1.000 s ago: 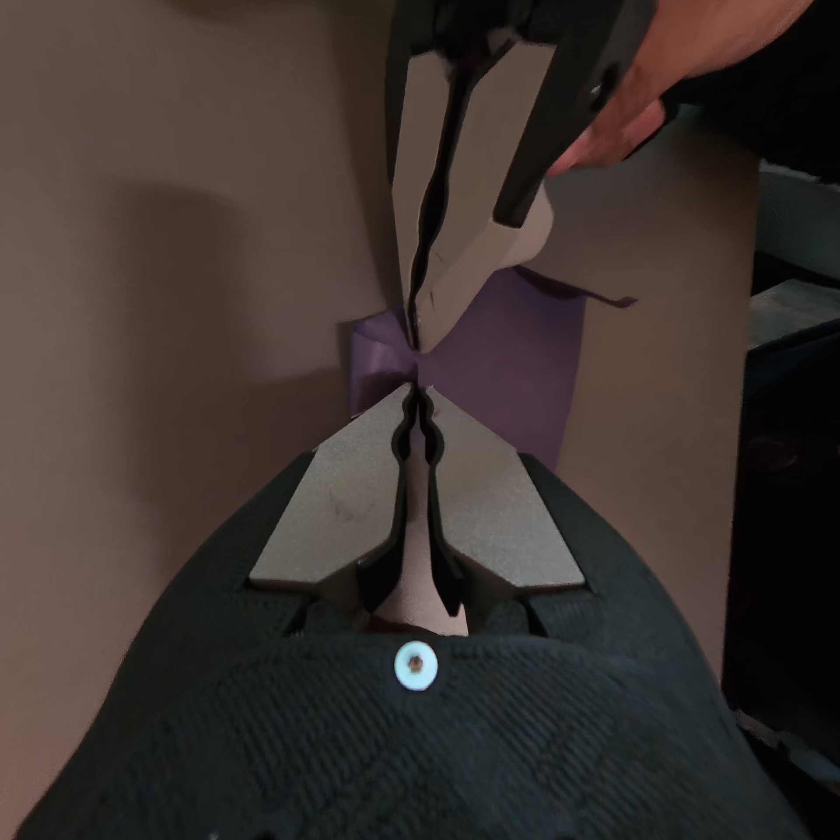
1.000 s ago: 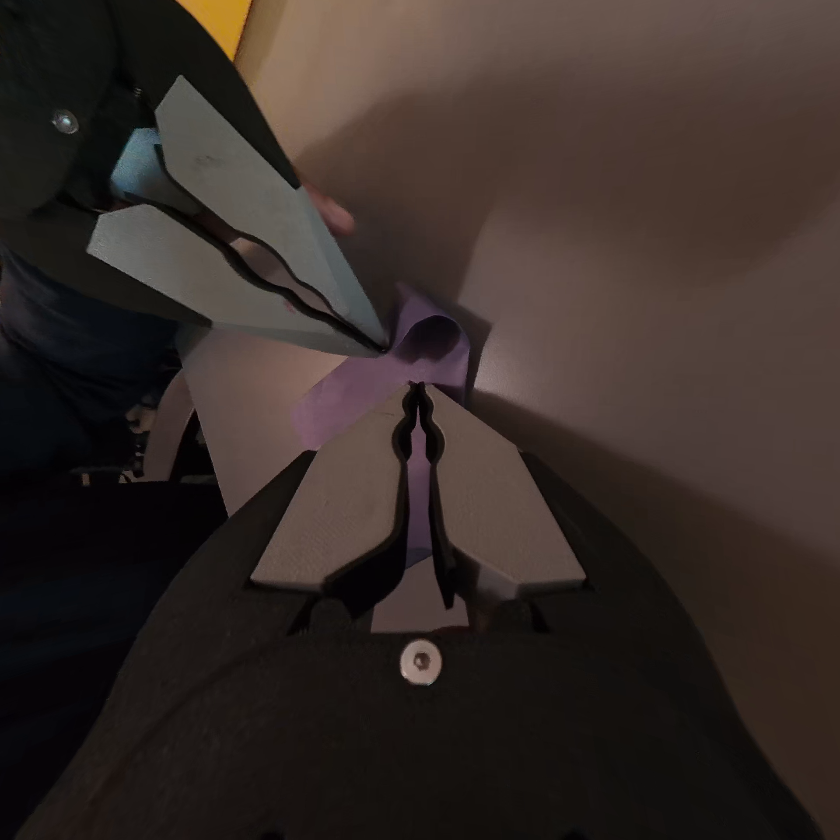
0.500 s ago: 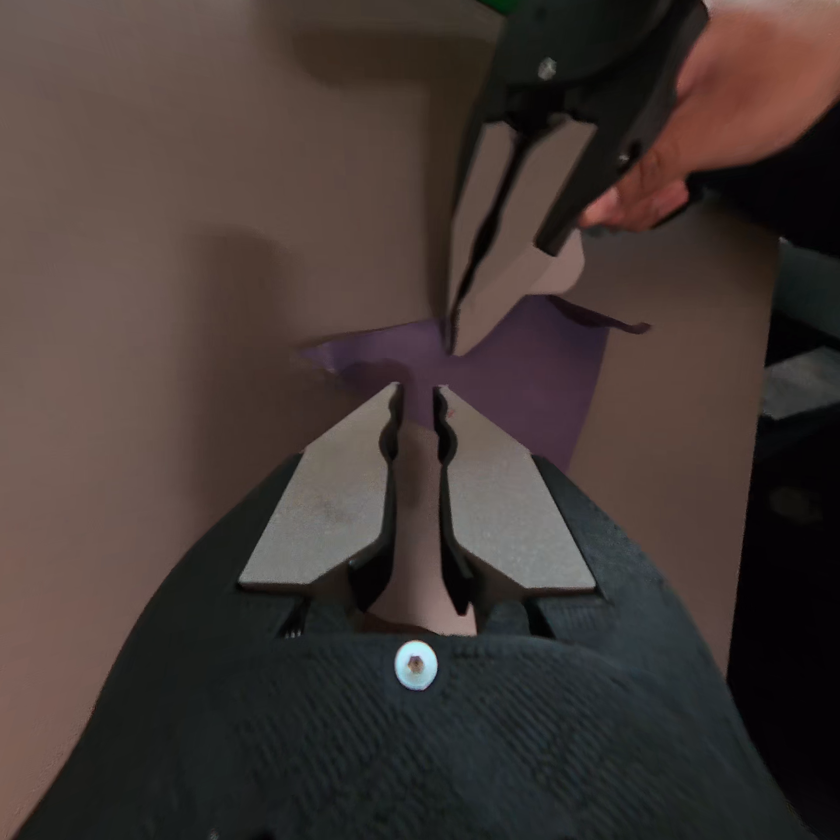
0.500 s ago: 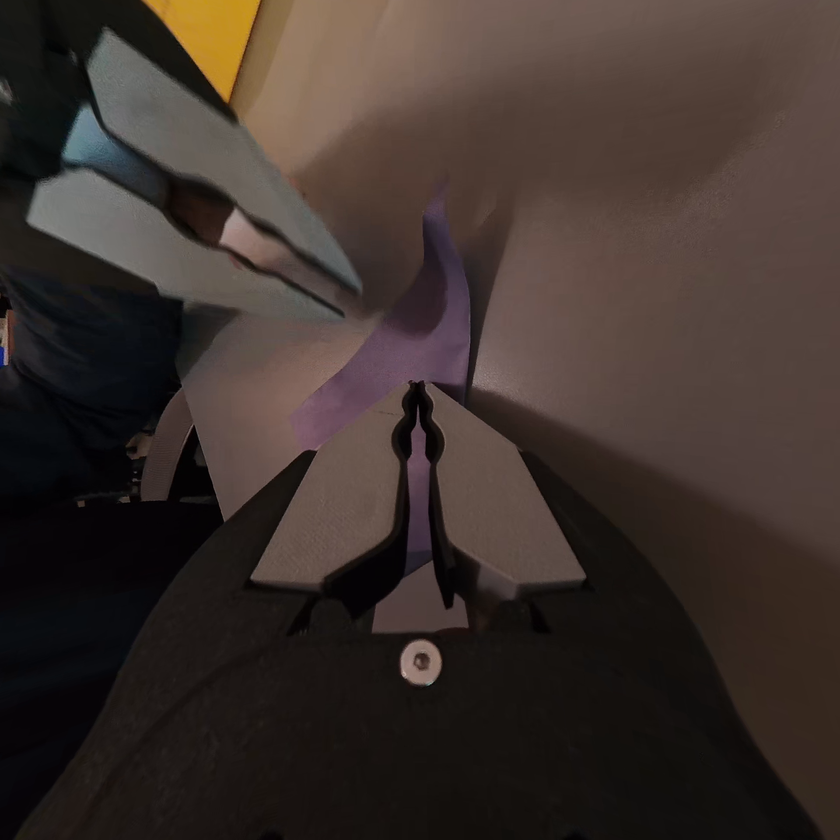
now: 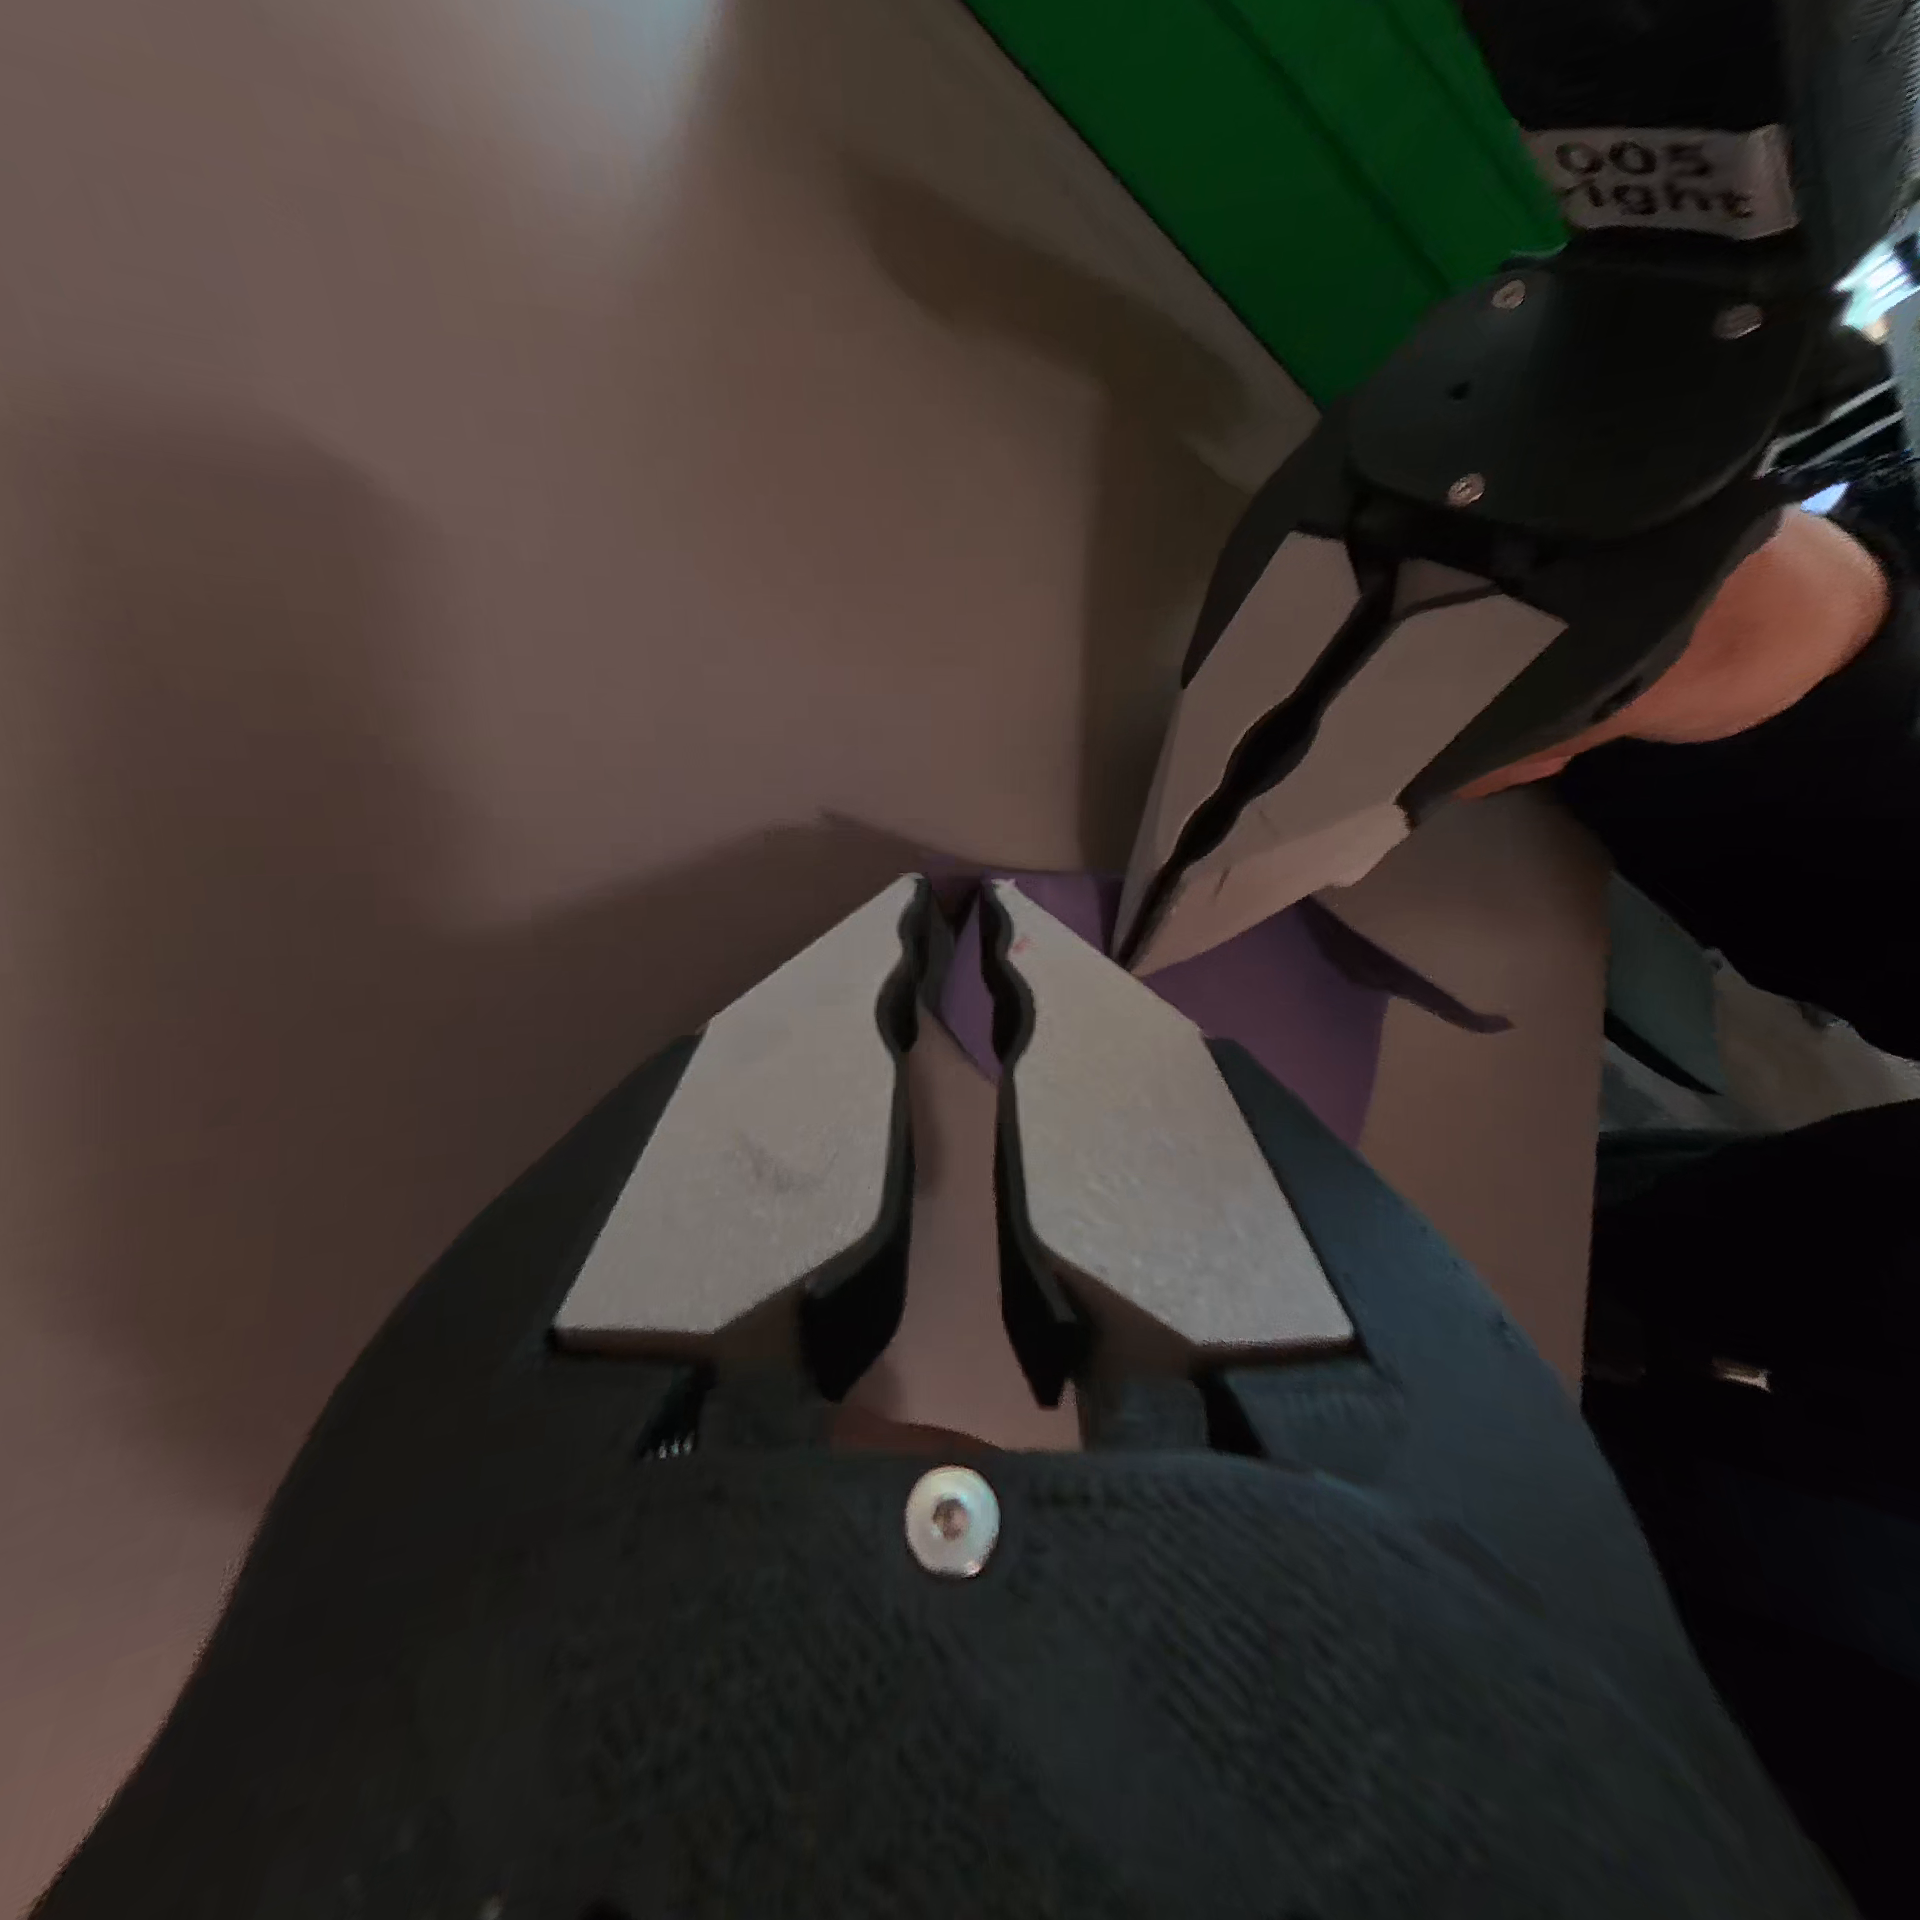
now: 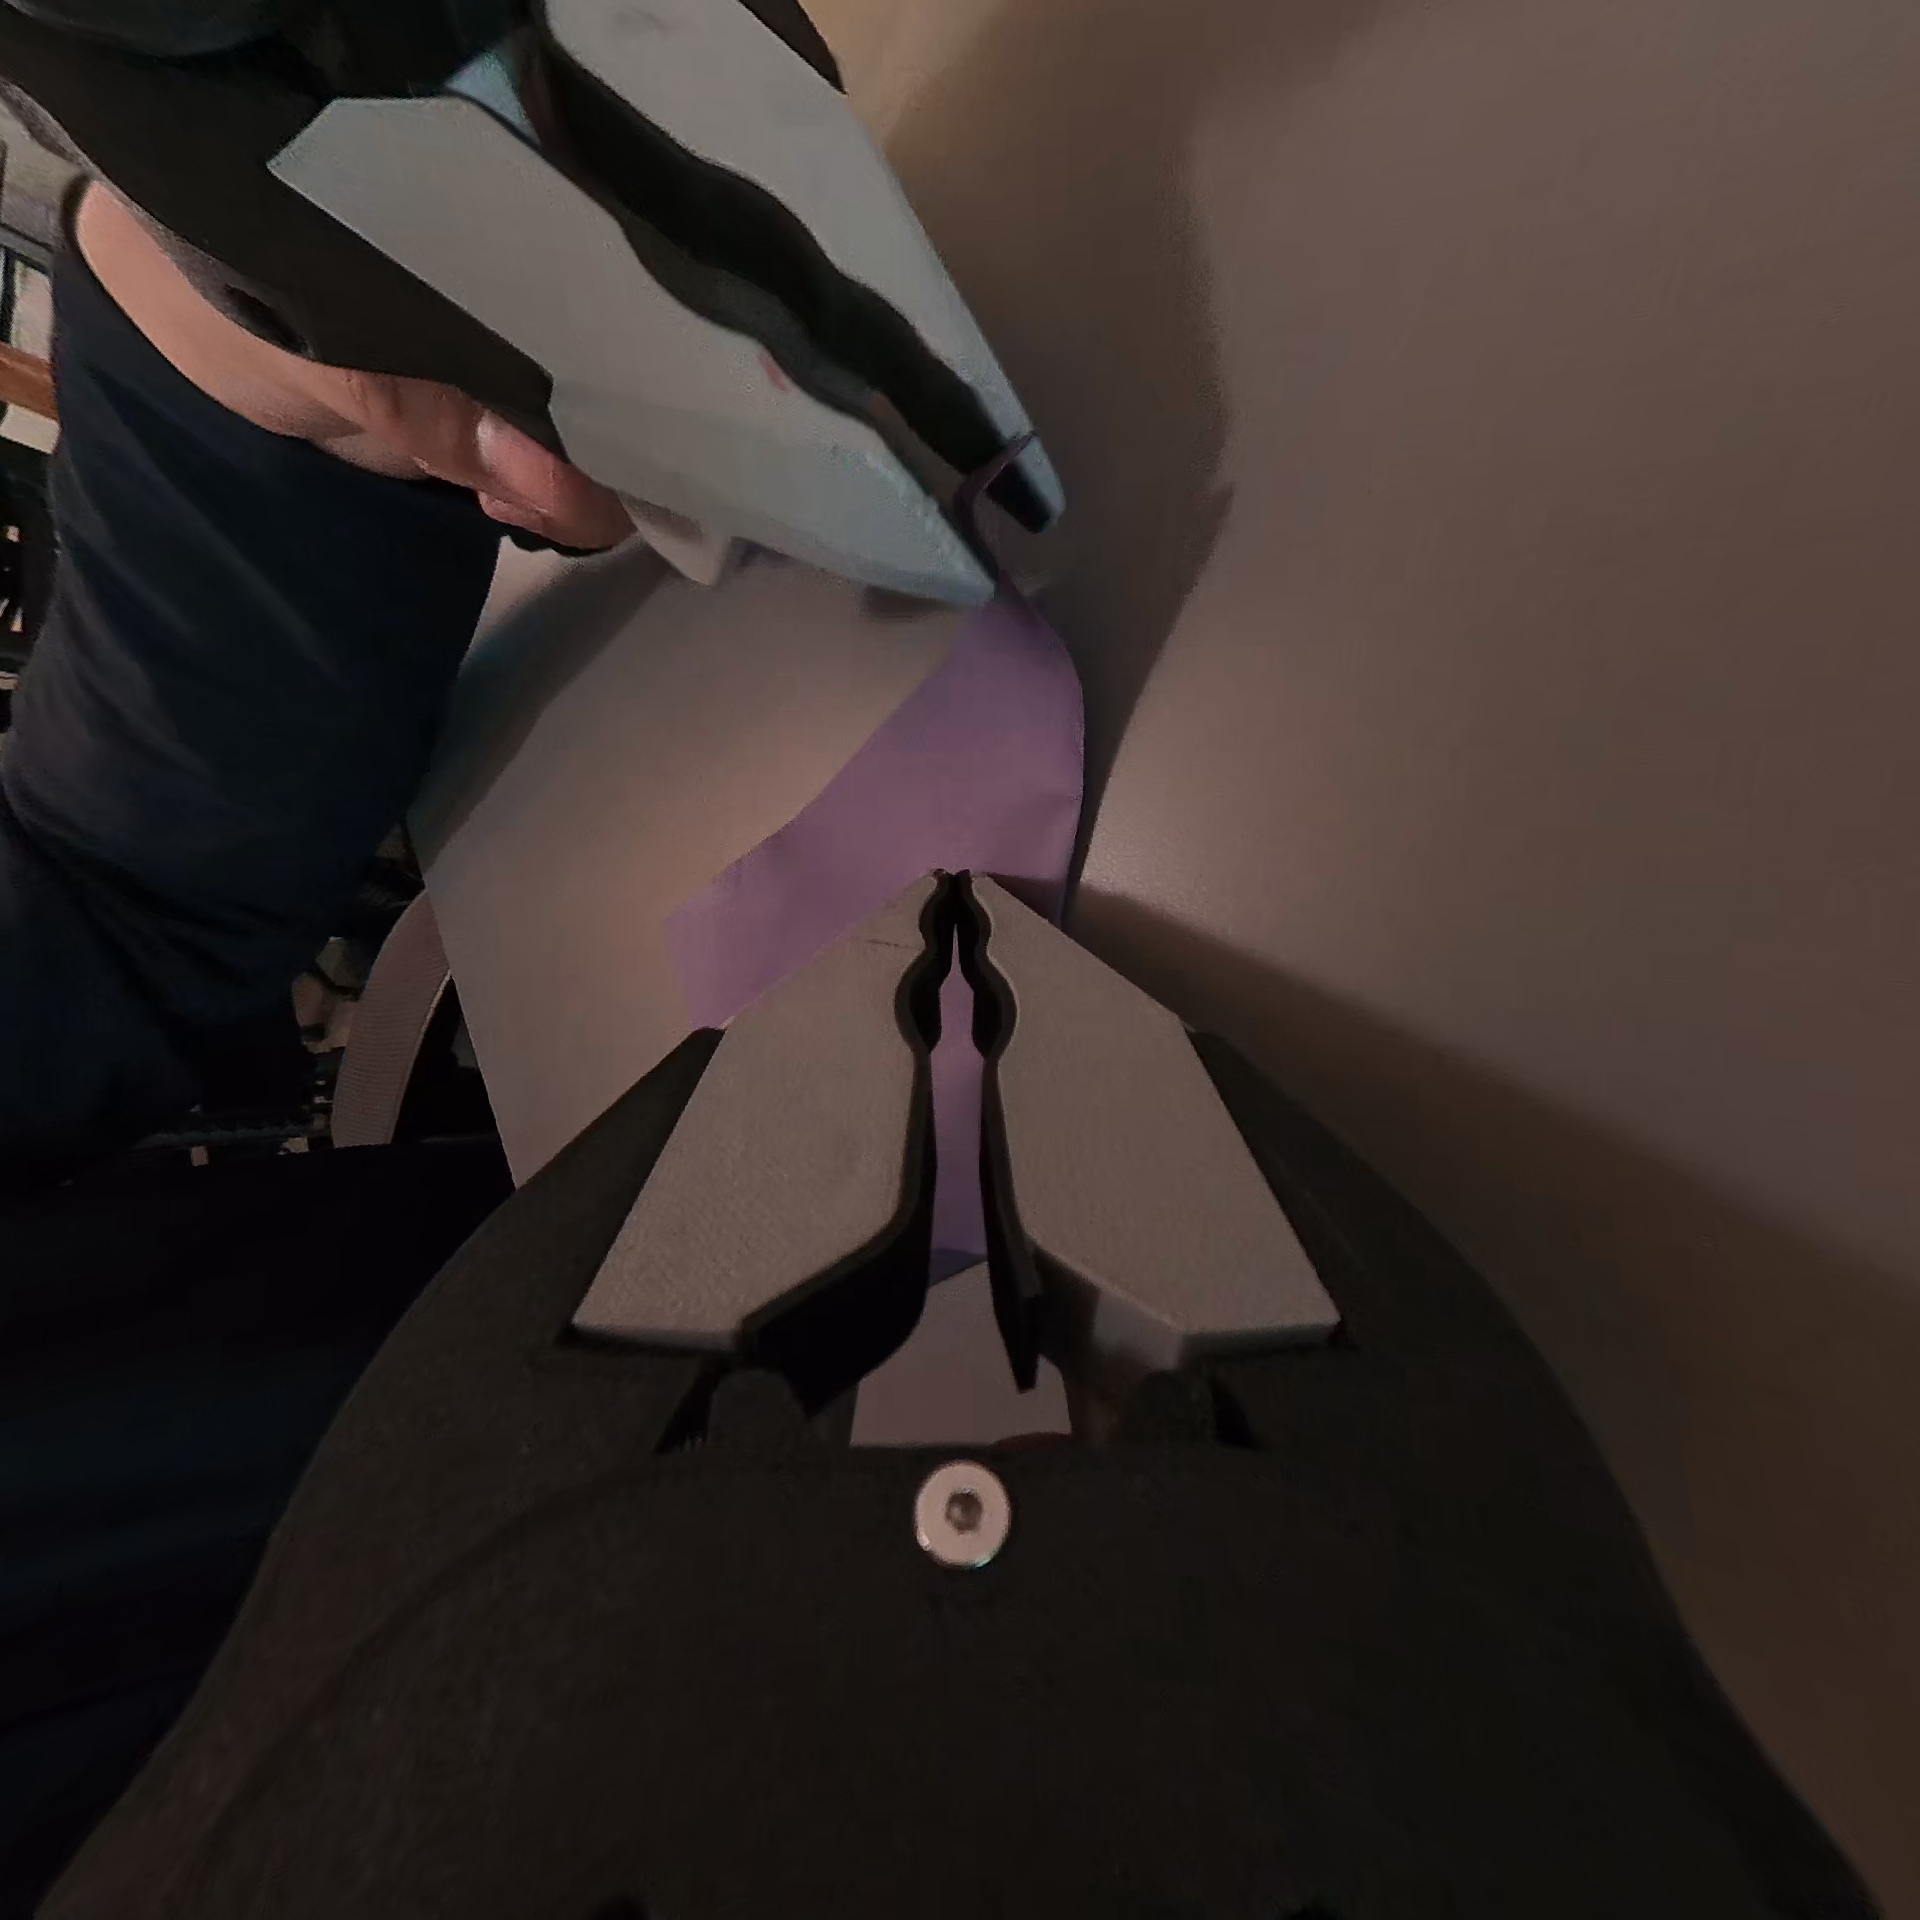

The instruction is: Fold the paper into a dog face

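The purple paper (image 5: 1247, 1008) lies on a beige table (image 5: 520, 520). My left gripper (image 5: 951, 896) stands at the paper's far left edge with its jaws nearly closed. In the right wrist view the left gripper (image 6: 1013, 540) has a paper edge pinched between its tips, and the paper (image 6: 966, 748) rises from the table up to it. My right gripper (image 6: 954, 878) is shut and its tips press down on the paper. In the left wrist view the right gripper (image 5: 1132, 940) touches the paper just right of my left fingers.
A green panel (image 5: 1299, 156) runs along the table's far edge. A hand (image 5: 1766, 665) holds the right gripper, and a hand (image 6: 447, 436) holds the left one. The table edge and dark floor lie on the right (image 5: 1714, 1247). A thin paper tail (image 5: 1403, 977) sticks out. One gripper's finger ends stand about 6 centimeters off the other's.
My left gripper went from shut to open, then narrowed again on the paper's edge and lifted it up and away. My right gripper stayed shut, pressing on the paper.
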### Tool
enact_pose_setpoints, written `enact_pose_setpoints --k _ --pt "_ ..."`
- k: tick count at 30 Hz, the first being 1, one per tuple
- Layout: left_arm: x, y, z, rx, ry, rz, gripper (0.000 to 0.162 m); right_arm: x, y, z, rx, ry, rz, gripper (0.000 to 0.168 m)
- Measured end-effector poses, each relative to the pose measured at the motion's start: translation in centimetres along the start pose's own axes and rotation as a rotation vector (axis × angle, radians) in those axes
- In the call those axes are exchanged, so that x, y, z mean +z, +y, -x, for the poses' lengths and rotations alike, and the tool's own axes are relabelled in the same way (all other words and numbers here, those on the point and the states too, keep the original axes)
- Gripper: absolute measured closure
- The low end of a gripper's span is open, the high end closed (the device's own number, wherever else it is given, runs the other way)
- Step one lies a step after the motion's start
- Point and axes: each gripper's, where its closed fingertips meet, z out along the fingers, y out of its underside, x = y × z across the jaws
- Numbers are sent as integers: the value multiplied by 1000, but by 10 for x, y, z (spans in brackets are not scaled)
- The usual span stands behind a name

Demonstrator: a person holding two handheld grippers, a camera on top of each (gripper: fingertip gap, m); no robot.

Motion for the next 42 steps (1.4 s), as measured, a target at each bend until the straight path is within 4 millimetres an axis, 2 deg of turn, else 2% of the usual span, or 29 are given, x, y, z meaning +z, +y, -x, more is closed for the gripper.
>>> enact_pose_setpoints --k 3,8,12,19,25,32,42 --pt "-5 -7 -11 40 33 -47 161 0 0 0 12 -10 -6 168" --pt "-8 -1 -22 140 23 -43 162 0 0 0 45 -38 -16 168" --pt "-8 -2 -19 141 7 -58 162 2 -4 2 75 -68 -38 168" --pt "-9 -4 -17 144 12 -74 162 10 -12 15 123 -169 -49 168" --pt "-11 -4 -21 173 22 -83 162 20 -17 12 154 -168 -33 168" --pt "-12 -2 -25 213 36 -89 162 21 -18 10 218 -213 -42 168" --pt "-9 17 -37 353 -13 -38 162 20 -18 10 227 -220 -48 168"
